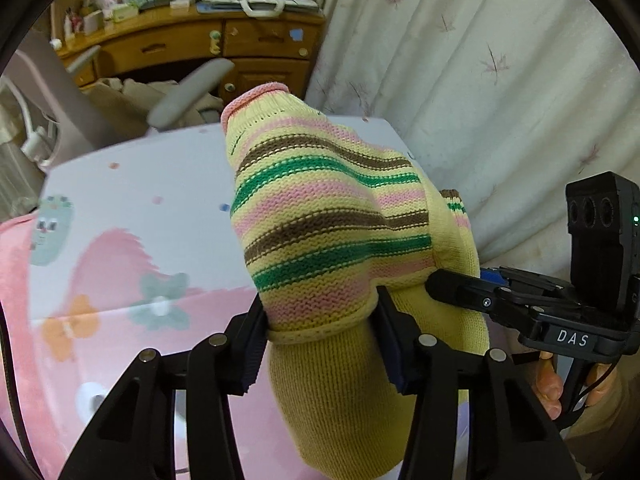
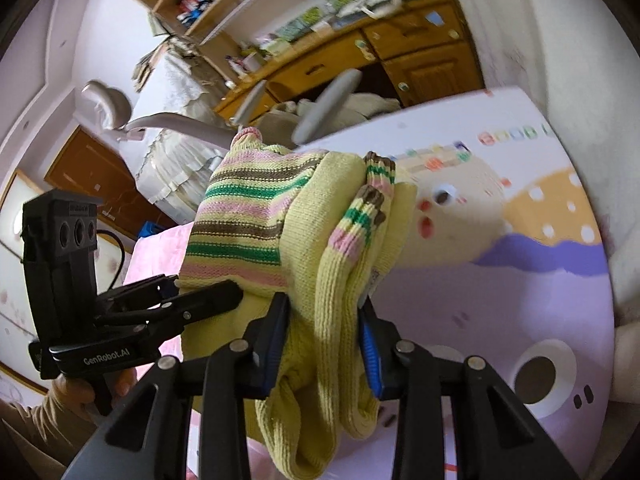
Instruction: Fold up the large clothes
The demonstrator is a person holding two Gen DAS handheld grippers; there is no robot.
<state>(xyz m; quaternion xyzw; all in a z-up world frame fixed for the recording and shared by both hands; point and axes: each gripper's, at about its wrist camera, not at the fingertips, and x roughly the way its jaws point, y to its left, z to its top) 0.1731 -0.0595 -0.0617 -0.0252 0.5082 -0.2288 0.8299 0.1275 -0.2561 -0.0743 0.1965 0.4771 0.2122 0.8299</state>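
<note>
Yellow knit sweater point(image 1: 320, 216) with pink, green and brown stripes hangs bunched above the cartoon-print bedsheet point(image 1: 132, 184), clamped by both the left gripper point(image 1: 320, 344) and right gripper point(image 2: 324, 340); its lower folds run out of frame, hiding its shape.

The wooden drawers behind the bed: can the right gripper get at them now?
Probably not. The right gripper is shut on the sweater, and the chair stands before the drawers.
</note>
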